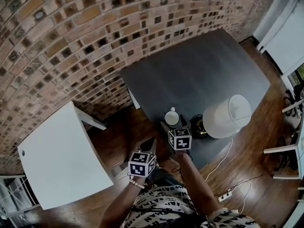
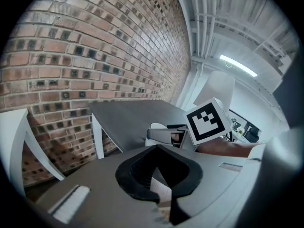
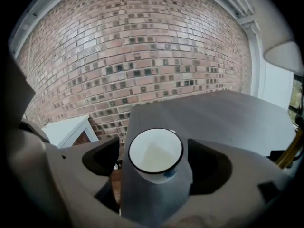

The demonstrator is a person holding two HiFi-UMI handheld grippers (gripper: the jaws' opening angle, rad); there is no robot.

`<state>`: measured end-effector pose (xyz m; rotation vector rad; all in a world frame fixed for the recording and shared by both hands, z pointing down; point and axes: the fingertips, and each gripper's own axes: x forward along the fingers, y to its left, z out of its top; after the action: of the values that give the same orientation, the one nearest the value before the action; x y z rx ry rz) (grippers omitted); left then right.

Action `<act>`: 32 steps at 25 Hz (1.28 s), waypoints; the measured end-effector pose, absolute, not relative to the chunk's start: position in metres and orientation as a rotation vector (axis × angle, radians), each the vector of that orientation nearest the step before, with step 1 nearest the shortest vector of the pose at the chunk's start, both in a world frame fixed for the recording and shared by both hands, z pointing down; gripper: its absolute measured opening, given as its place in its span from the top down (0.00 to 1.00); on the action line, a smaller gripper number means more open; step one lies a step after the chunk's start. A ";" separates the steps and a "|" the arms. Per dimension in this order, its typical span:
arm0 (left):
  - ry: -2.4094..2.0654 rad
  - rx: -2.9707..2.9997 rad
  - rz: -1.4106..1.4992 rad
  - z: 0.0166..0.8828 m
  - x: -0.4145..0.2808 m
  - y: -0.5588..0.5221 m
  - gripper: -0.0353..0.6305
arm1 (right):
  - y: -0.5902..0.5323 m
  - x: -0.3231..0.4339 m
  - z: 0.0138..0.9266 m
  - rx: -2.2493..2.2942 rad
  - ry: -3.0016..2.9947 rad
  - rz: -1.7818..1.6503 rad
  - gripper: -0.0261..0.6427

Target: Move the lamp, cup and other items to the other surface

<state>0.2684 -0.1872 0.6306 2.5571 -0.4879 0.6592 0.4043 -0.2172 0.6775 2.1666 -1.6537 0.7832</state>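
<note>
Right gripper view sets the cup [image 3: 155, 156] upright between the 2 spread jaws of the right gripper [image 3: 156, 169], pads clear of it: released, with the cup dead ahead and nearer this hand. The cup stands by the near edge of the dark desk [image 3: 213, 113]. Only the head view shows the lamp [image 1: 227, 116] just right of the cup, the white desk [image 1: 61, 160] well left of it, and the left gripper [image 1: 148, 145], clenched on nothing, short of the dark desk.
</note>
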 end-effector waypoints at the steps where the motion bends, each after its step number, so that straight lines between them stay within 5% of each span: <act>1: -0.494 2.548 0.663 0.633 0.270 -0.190 0.94 | -0.221 0.406 0.681 2.158 -1.652 0.787 0.27; 20: -0.544 2.476 0.675 0.655 0.274 -0.212 0.94 | -0.243 0.413 0.704 2.091 -1.643 0.769 0.32; 32: -0.705 2.440 0.608 0.644 0.216 -0.221 0.94 | -0.249 0.363 0.664 2.020 -1.759 0.692 0.32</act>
<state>0.2159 -0.2209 0.6441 2.4402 -0.7053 0.6082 0.3632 -0.2485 0.6641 2.0196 -1.7588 0.6925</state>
